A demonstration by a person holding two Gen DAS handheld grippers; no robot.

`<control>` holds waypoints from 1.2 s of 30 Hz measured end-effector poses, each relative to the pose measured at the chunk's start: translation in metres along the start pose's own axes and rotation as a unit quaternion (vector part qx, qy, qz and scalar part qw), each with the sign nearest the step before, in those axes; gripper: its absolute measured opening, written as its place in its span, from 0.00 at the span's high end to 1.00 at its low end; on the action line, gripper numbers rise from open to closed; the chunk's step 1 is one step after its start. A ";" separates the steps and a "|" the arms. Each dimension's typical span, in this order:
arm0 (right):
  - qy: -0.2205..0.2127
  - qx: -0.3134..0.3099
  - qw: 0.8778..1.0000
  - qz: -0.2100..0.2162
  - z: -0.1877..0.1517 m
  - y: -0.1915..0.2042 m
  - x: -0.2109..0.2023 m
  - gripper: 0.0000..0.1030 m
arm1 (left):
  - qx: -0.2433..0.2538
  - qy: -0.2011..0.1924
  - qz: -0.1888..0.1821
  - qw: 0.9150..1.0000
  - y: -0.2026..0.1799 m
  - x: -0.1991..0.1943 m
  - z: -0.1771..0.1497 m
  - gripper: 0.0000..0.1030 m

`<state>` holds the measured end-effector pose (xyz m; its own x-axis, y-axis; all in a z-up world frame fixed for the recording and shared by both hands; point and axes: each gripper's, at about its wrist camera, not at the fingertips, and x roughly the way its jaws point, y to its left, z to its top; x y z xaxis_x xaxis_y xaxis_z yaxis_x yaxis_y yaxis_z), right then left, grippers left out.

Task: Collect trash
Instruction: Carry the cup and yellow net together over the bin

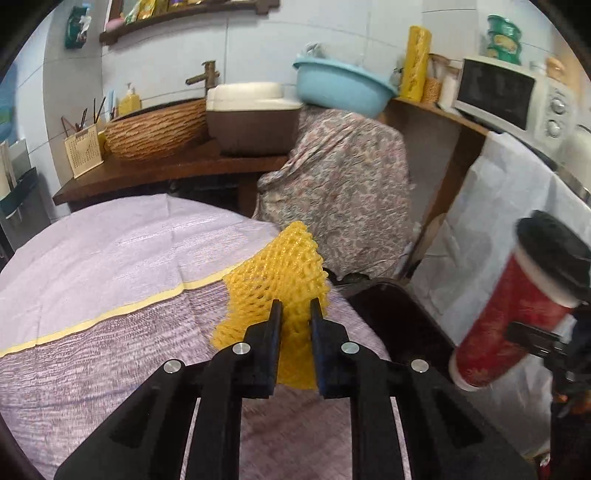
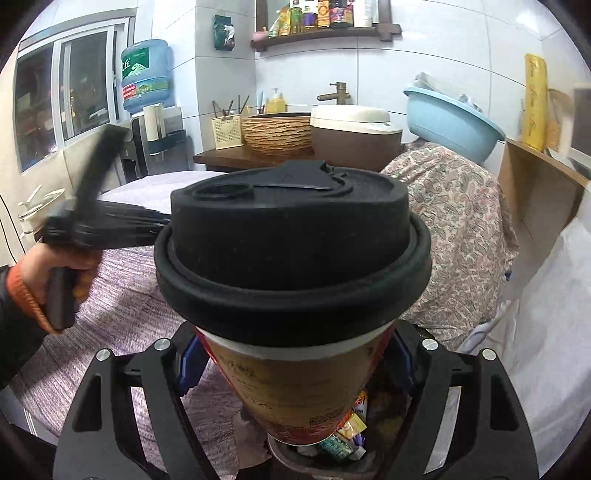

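We're in a small home kitchen here, lived-in and crowded. White wall tiles (image 2: 424,55) run behind a dark wooden counter (image 1: 166,173), and on it sits a woven-textured round basin (image 2: 277,134) under a brass-coloured tap (image 2: 334,94). Beside that, a brown-and-cream rice cooker (image 2: 354,133). Up top, a dark wooden shelf (image 2: 325,35) lined with sauce bottles (image 2: 321,13). Over on the side, a white microwave oven (image 1: 513,99) on a wooden ledge, a pale blue plastic washbowl (image 1: 343,86) nearby. A blue water-dispenser bottle (image 2: 146,75) stands near the sliding window (image 2: 66,92). In front, a round table under a lilac woven cloth (image 1: 110,277).
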<state>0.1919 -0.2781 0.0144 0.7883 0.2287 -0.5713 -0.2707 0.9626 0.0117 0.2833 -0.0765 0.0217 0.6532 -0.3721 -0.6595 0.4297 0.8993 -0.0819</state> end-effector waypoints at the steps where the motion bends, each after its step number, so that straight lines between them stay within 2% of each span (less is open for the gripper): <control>1: 0.001 0.004 1.000 -0.002 -0.004 -0.001 -0.002 0.24 | 0.002 -0.005 -0.008 1.000 -0.008 -0.008 -0.003 0.85; 6: 0.007 0.036 0.999 -0.018 -0.029 -0.013 -0.006 0.24 | 0.009 -0.019 -0.035 0.999 -0.045 -0.026 -0.016 0.85; 8: 0.011 0.049 0.998 -0.028 -0.041 -0.019 -0.007 0.24 | 0.008 -0.019 -0.057 0.998 -0.062 -0.027 -0.020 0.85; 14: 0.033 0.076 0.995 -0.058 -0.075 -0.038 0.005 0.24 | 0.013 -0.008 -0.104 0.994 -0.111 -0.014 -0.026 0.85; 18: 0.036 0.093 0.993 -0.069 -0.093 -0.052 0.023 0.24 | 0.024 0.000 -0.100 0.995 -0.131 -0.003 -0.034 0.85; 23: 0.038 0.112 0.991 -0.069 -0.104 -0.068 0.053 0.24 | 0.029 0.007 -0.096 0.995 -0.138 0.002 -0.040 0.85; 34: 0.104 0.142 0.981 -0.077 -0.143 -0.088 0.131 0.24 | 0.025 0.027 -0.091 0.995 -0.134 0.016 -0.045 0.85; 36: 0.114 0.148 0.979 -0.082 -0.148 -0.089 0.140 0.22 | 0.025 0.028 -0.091 0.995 -0.134 0.016 -0.045 0.85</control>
<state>0.2445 -0.3531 -0.1876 0.6547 0.0616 -0.7534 0.0477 0.9913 0.1224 0.2083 -0.1931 -0.0115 0.5274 -0.5129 -0.6773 0.5694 0.8050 -0.1663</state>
